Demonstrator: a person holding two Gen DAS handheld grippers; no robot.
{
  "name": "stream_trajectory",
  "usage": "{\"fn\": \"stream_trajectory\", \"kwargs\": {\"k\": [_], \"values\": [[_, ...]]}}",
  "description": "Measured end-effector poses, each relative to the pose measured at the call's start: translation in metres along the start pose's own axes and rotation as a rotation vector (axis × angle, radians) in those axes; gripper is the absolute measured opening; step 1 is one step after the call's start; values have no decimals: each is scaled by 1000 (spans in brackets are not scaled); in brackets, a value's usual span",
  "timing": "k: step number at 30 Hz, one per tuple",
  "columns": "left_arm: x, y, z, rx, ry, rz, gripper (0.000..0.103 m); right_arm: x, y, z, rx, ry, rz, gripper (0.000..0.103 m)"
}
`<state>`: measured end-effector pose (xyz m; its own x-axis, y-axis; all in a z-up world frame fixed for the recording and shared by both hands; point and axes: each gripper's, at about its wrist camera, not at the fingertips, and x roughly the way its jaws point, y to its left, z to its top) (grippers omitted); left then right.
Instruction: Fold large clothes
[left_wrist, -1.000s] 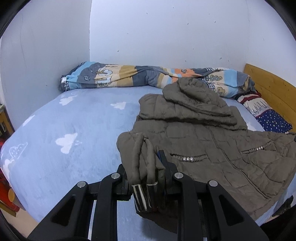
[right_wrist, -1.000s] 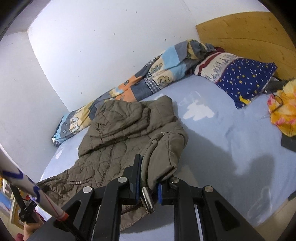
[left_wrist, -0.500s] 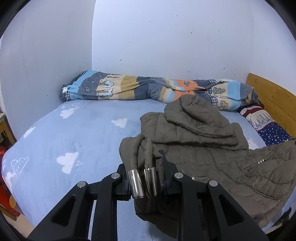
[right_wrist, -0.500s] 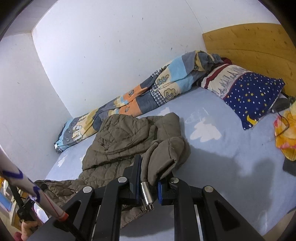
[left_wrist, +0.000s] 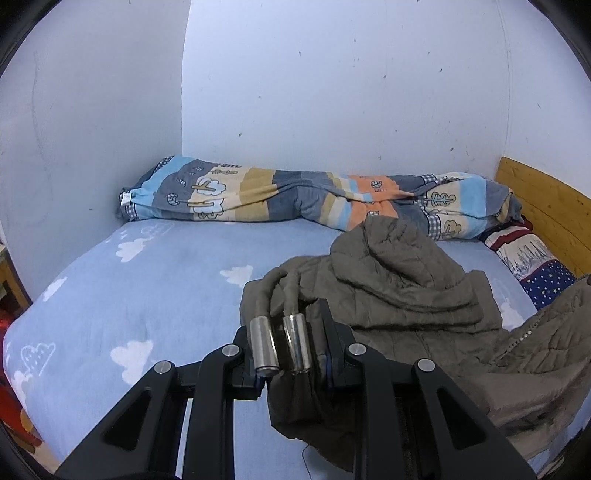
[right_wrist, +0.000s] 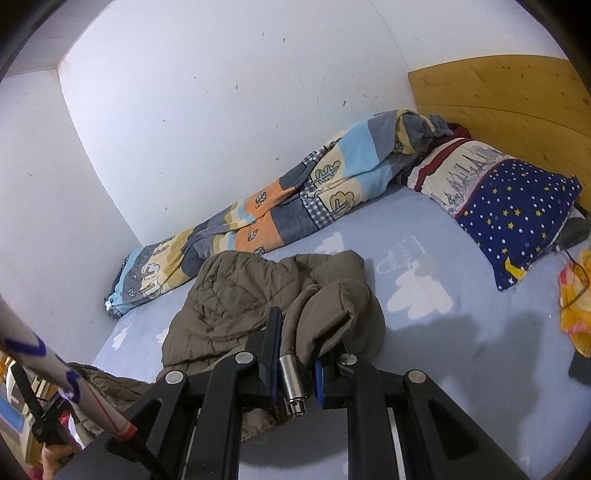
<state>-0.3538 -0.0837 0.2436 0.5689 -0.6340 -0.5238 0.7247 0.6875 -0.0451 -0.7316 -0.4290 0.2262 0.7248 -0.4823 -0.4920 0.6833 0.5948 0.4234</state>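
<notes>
An olive quilted hooded jacket (left_wrist: 406, 295) lies on the blue cloud-print bed (left_wrist: 147, 295); it also shows in the right wrist view (right_wrist: 236, 295). My left gripper (left_wrist: 288, 332) is shut on the jacket's bottom corner, with two metal-tipped drawcords (left_wrist: 262, 347) bunched between the fingers, and lifts it off the sheet. My right gripper (right_wrist: 299, 354) is shut on the jacket's other bottom corner, with one metal cord end (right_wrist: 291, 384) hanging between the fingers. The lifted hem sags between the grippers, and the hood end rests on the bed.
A rolled patchwork quilt (left_wrist: 295, 195) lies along the back wall, also seen in the right wrist view (right_wrist: 277, 214). A starry blue pillow (right_wrist: 509, 214) lies by the wooden headboard (right_wrist: 509, 103). An orange-yellow cloth (right_wrist: 576, 302) lies at the right edge. White walls enclose the left and back.
Both grippers have risen and moved toward the back wall with the jacket's bottom corners. The lower half of the jacket has lifted and is doubling over toward the hood.
</notes>
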Motion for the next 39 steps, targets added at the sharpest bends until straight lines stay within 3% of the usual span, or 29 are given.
{"fn": "stream_trajectory", "kwargs": {"k": [12,20,31,39], "values": [[37,-6,40,-20,-3,-6,22,44,5,43,-22,10,-15,15],[86,-10,69,-45,28,-10,22,90,6,69,-40,30,-36,15],[196,-15,106,-60,112,6,26,191,-3,102,-48,86,-108,15],[279,-14,107,-37,199,28,28,284,-27,104,-29,162,-190,15]]}}
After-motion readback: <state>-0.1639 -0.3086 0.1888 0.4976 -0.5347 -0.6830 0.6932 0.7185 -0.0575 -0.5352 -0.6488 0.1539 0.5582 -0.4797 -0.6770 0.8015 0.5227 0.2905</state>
